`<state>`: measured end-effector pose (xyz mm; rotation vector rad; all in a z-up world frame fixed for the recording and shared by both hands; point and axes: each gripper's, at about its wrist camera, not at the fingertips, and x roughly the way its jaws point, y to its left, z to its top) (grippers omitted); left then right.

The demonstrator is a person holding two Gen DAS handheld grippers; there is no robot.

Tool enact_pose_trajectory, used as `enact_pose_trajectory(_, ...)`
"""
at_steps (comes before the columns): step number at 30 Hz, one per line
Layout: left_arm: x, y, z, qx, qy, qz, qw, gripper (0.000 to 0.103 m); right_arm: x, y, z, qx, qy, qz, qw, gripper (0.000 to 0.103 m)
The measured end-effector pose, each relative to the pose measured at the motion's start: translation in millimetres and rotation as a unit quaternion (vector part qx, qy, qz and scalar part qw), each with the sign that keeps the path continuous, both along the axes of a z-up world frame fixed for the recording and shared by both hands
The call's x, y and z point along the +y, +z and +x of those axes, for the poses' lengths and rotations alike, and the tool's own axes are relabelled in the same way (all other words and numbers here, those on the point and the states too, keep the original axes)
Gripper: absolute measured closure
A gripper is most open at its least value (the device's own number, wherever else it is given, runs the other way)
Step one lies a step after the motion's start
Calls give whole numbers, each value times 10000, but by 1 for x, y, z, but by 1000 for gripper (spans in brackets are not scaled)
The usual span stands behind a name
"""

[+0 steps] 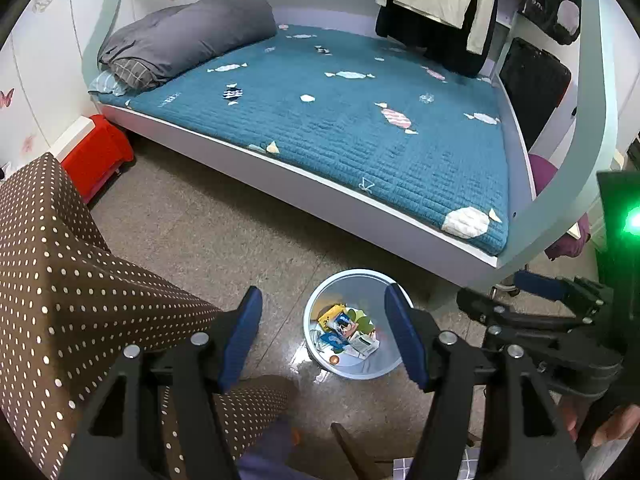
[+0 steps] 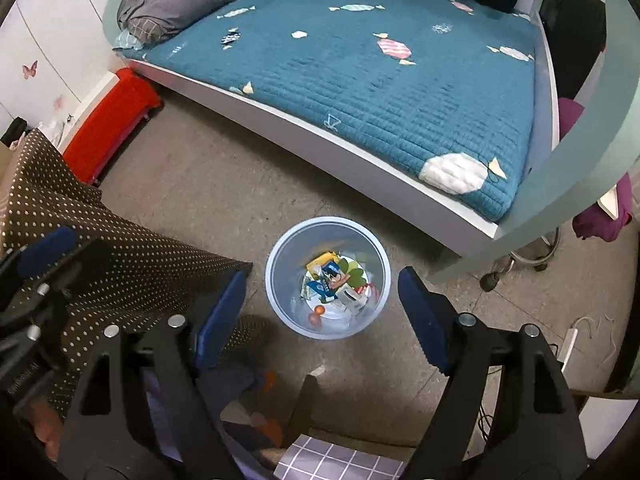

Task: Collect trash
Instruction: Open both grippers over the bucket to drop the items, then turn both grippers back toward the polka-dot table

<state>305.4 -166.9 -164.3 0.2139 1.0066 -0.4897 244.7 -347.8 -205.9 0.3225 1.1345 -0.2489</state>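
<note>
So the trash bin (image 2: pixel 328 278), a pale blue round one, sits on the floor (image 2: pixel 208 184) just off the corner of the bed (image 2: pixel 360 80), with wrappers and scraps of trash (image 2: pixel 334 282) piled in the bottom. Both grippers hang above it, pointing down. Right gripper (image 2: pixel 322 316) is released, jaws wide and nothing between them. Left gripper (image 1: pixel 324 338) is spread too, also empty. A brown polka-dot cloth (image 1: pixel 80 280) drapes to the left, and a red box (image 2: pixel 112 124) sits by the wall.
</note>
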Motion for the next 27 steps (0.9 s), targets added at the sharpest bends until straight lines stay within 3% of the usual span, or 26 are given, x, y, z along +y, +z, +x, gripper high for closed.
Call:
enact_pose_trajectory(10, 8, 16, -6, -94, -6, -197, 9998, 40, 5, 13, -4, -64, -45, -25, 10000, 25)
enact_pose_trajectory(27, 56, 70, -18, -646, 322, -464, 9963, 40, 58, 72, 5, -661, 392, -267, 9967, 25)
